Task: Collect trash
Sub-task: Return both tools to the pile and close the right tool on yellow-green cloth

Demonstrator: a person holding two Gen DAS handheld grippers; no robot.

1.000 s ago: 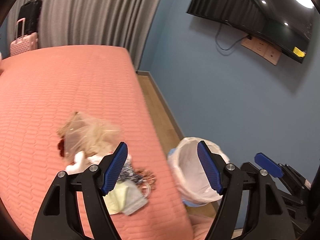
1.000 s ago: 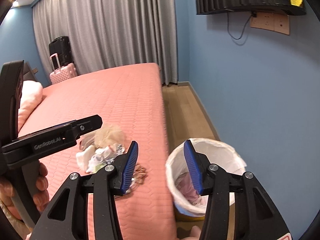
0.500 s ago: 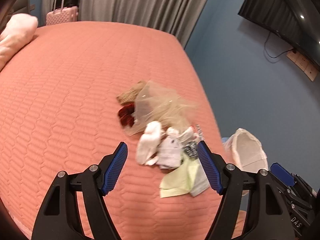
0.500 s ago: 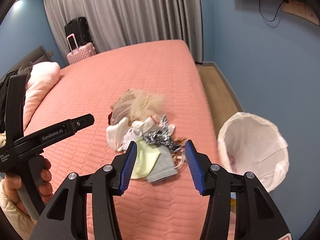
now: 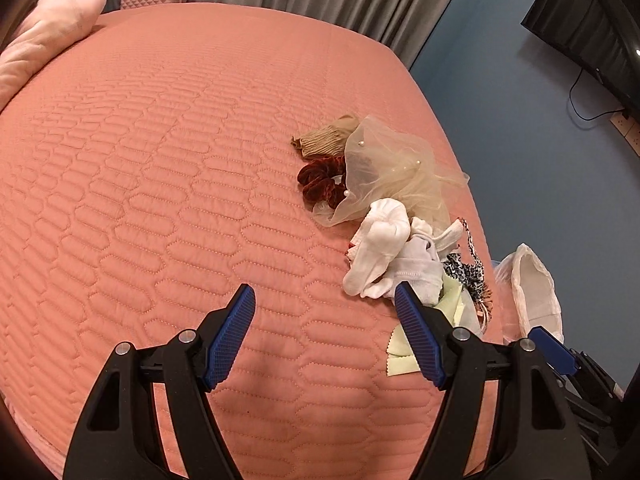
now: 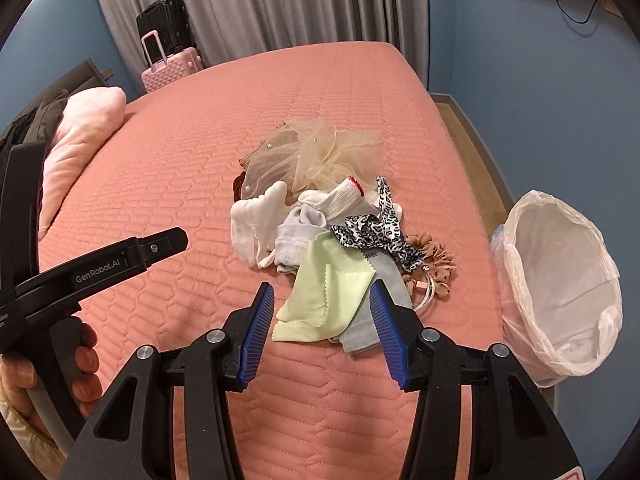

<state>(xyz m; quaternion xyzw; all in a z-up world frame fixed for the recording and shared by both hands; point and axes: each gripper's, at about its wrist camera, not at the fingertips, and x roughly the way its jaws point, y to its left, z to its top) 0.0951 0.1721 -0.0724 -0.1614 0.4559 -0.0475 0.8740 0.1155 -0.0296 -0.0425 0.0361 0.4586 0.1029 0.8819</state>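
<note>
salmon quilted bed (image 6: 168,184), pale green cloth (image 6: 320,292); leopard-print ribbon (image 6: 372,236), white bin liner (image 6: 560,264), pink suitcase (image 6: 168,68)

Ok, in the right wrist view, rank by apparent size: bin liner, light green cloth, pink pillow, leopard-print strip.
1. bin liner, though it sits nearer the camera
2. pink pillow, partly hidden
3. light green cloth
4. leopard-print strip

Both grippers have dropped and tipped down toward the quilted salmon-pink bed cover (image 6: 168,184). The left gripper (image 5: 324,332) — a second ago framing the white-lined waste bin (image 5: 532,292) — now frames bare quilt, the heap of cloth scraps (image 5: 384,240) off to its right. The right gripper (image 6: 322,332) has swung from the bin to the pale green cloth square (image 6: 320,292) — now between its blue pads (image 6: 256,340), untouched.
</note>
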